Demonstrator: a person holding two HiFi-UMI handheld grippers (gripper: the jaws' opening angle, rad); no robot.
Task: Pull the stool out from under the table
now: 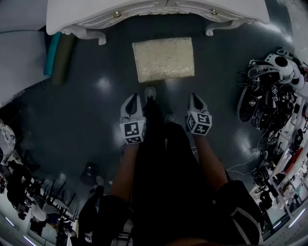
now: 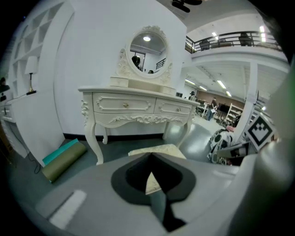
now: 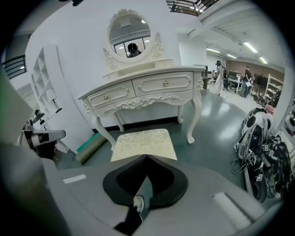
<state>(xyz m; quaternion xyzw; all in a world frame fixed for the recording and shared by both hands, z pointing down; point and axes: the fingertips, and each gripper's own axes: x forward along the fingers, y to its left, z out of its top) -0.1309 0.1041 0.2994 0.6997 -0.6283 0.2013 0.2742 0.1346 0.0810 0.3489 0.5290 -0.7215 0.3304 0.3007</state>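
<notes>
Head view: the stool point(image 1: 163, 59) stands on the floor at 12 o'clock, clear of the table point(image 1: 86, 9) and well apart from the left gripper point(image 1: 134, 103) and right gripper point(image 1: 195, 102).

Left gripper view: fingers together, nothing between them.

Right gripper view: fingers together, nothing between them.

Hazard: a forward step would likely knock the stool back under the table.

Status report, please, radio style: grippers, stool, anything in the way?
Left gripper shut, empty; right gripper shut, empty. Stool out in front of the table. Nothing in the way; rolled mat lies well aside.
</notes>
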